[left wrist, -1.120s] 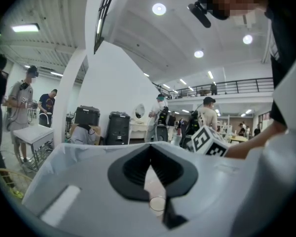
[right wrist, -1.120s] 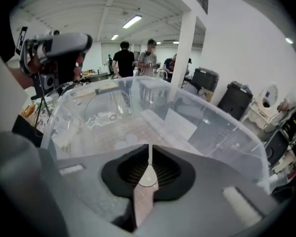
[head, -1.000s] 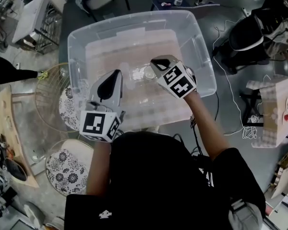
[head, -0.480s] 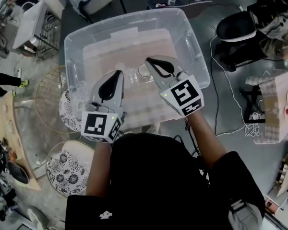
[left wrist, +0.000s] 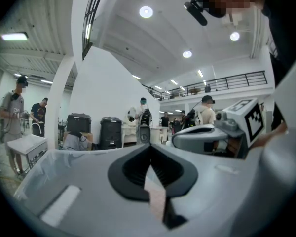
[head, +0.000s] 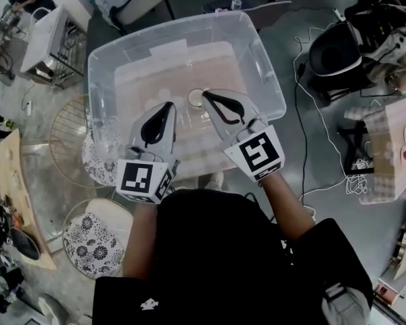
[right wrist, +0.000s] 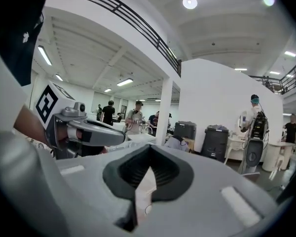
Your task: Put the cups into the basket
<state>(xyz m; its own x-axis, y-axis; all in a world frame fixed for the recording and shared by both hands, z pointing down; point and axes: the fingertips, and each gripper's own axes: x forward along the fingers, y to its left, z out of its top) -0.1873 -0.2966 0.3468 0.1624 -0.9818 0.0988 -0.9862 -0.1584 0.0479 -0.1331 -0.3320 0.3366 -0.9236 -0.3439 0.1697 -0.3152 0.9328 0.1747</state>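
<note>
A: Head view. A clear cup [head: 195, 98] stands in the clear bin [head: 269, 66], centre frame. Its rim reads as a ring, so I judge it upright, long axis vertical.
B: Nearer hand?
A: Right. The right hand-held gripper [head: 207, 96] has its tips just right of the rim; contact can't be told. The left hand-held gripper [head: 168, 105] hangs lower left of the cup, further off. Both are closed, nothing held. A wire basket [head: 61, 137] sits at middle left, outside the bin, well apart from the cup.
B: Left gripper view?
A: Jaws meet at the tip, empty. It points about level across the hall. No cup in sight.
B: Right gripper view?
A: Same: jaws together, gripping nothing, aimed near level. The cup lies below its line.
B: Standing of the task?
A: If the wire basket is meant, this cup isn't in it; that basket lies toward frame left of the cup. If the bin counts as basket, the cup already sits there.
</note>
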